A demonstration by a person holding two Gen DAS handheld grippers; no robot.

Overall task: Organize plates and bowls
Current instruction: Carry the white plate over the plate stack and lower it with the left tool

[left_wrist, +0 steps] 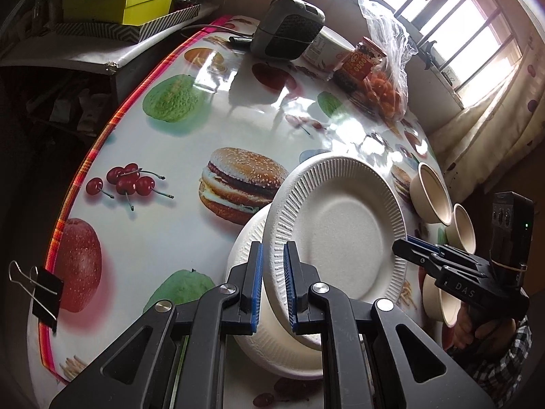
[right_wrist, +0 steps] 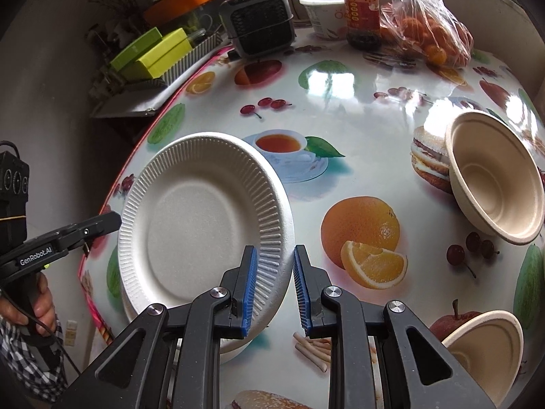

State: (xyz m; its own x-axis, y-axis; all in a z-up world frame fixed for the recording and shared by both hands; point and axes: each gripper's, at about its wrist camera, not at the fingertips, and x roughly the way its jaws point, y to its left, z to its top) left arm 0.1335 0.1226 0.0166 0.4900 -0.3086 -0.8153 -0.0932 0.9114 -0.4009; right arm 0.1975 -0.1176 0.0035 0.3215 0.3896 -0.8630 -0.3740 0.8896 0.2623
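Observation:
A white ridged paper plate (left_wrist: 340, 225) (right_wrist: 190, 235) hangs tilted just over another white plate (left_wrist: 252, 341) (right_wrist: 231, 351) lying on the fruit-print table (left_wrist: 177, 143). My left gripper (left_wrist: 273, 255) is shut on the tilted plate's near rim, and its tip (right_wrist: 114, 220) shows at that plate's left edge in the right wrist view. On the opposite rim my right gripper (right_wrist: 275, 255) is shut too; it appears from the right (left_wrist: 400, 247) in the left wrist view. Beige bowls (left_wrist: 431, 194) (right_wrist: 494, 177) stand apart on the table.
At the table's far side stand a small grey heater (right_wrist: 259, 20), a white tub (right_wrist: 323, 13), a red-labelled jar (right_wrist: 362, 13) and a bag of oranges (right_wrist: 429, 34). A binder clip (left_wrist: 41, 289) grips the table's left edge. Another bowl (right_wrist: 487, 351) lies near right.

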